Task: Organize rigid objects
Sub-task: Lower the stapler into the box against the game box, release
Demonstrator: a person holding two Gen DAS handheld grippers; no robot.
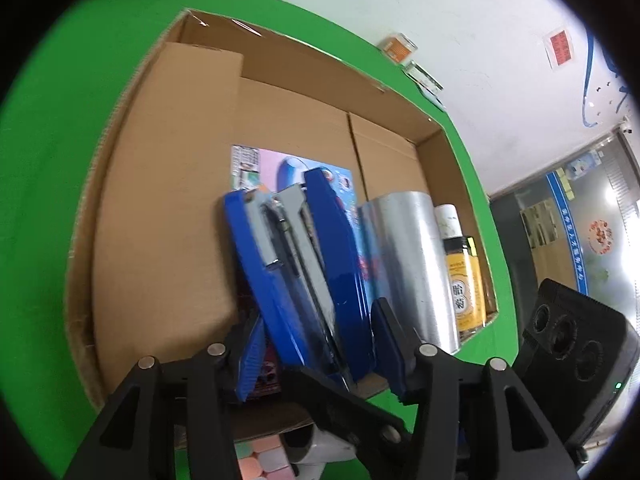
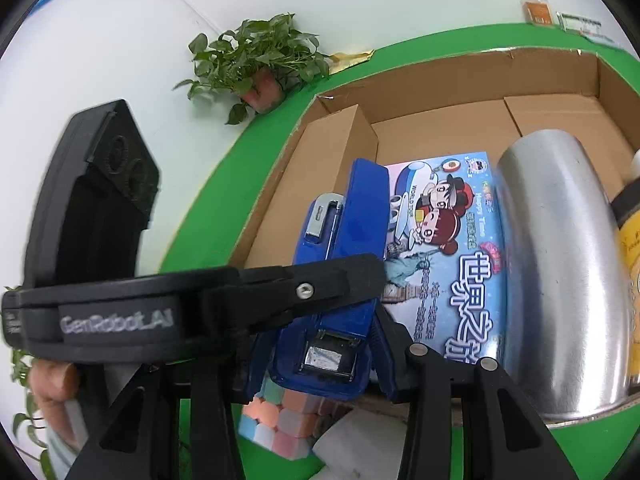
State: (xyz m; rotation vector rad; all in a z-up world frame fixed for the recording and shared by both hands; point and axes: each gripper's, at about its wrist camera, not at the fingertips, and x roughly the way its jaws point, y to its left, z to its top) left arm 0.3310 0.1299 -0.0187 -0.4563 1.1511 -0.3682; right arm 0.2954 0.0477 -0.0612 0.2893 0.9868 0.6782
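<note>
A blue stapler (image 1: pixel 304 272) hangs partly open over a cardboard box (image 1: pixel 160 200). My left gripper (image 1: pixel 316 356) and my right gripper (image 2: pixel 316 364) both close on its near end; the stapler (image 2: pixel 340 264) fills the space between each pair of blue pads. In the right wrist view the left gripper's black body (image 2: pixel 200 304) crosses in front of the stapler. Inside the box (image 2: pixel 440 120) lie a cartoon-printed flat box (image 2: pixel 444 256), a silver cylinder (image 2: pixel 560 272) and a yellow jar (image 1: pixel 464 276).
The box sits on a green table (image 1: pixel 80 120). A pastel puzzle cube (image 2: pixel 280 420) and a white object (image 2: pixel 360 440) lie below the grippers at the box's near edge. A potted plant (image 2: pixel 256 64) and small cases (image 1: pixel 400 48) stand along the white wall.
</note>
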